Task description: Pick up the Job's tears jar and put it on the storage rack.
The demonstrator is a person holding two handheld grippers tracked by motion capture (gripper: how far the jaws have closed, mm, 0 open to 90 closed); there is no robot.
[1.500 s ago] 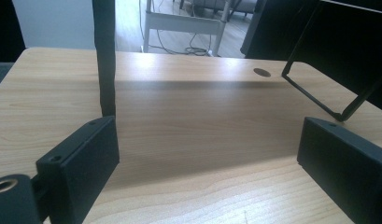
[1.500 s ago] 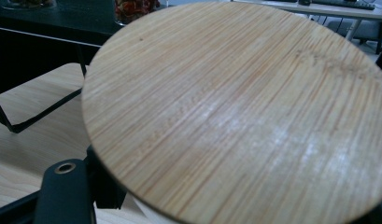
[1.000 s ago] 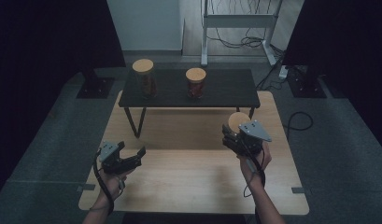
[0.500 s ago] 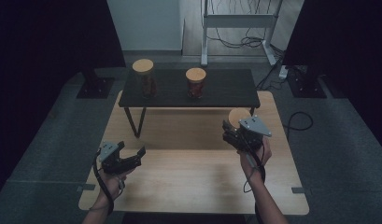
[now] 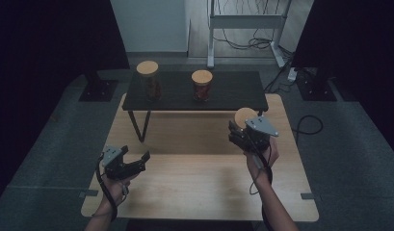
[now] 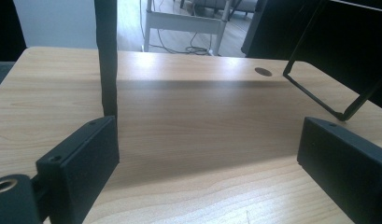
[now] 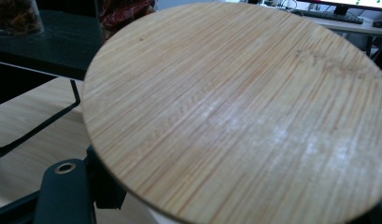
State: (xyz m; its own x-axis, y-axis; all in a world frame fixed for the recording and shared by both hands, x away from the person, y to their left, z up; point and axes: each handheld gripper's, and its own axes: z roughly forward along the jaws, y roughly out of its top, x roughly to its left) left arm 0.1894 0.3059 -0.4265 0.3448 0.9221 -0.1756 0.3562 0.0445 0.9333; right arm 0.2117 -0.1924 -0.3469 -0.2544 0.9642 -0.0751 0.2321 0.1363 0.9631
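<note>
My right gripper is shut on a jar with a round bamboo lid, held over the right side of the wooden table, just in front of the black shelf. In the right gripper view the lid is very close, and one black finger shows below its left edge; the jar's body is hidden. My left gripper hovers low over the table's left side, open, with nothing between its fingers.
Two more lidded jars stand on the black shelf, one with dark contents on the left and one with red contents at the middle. The shelf's legs rise ahead of my left gripper. A white frame and cables lie beyond.
My right gripper has carried the jar a little forward, toward the black shelf. The left gripper has barely moved.
</note>
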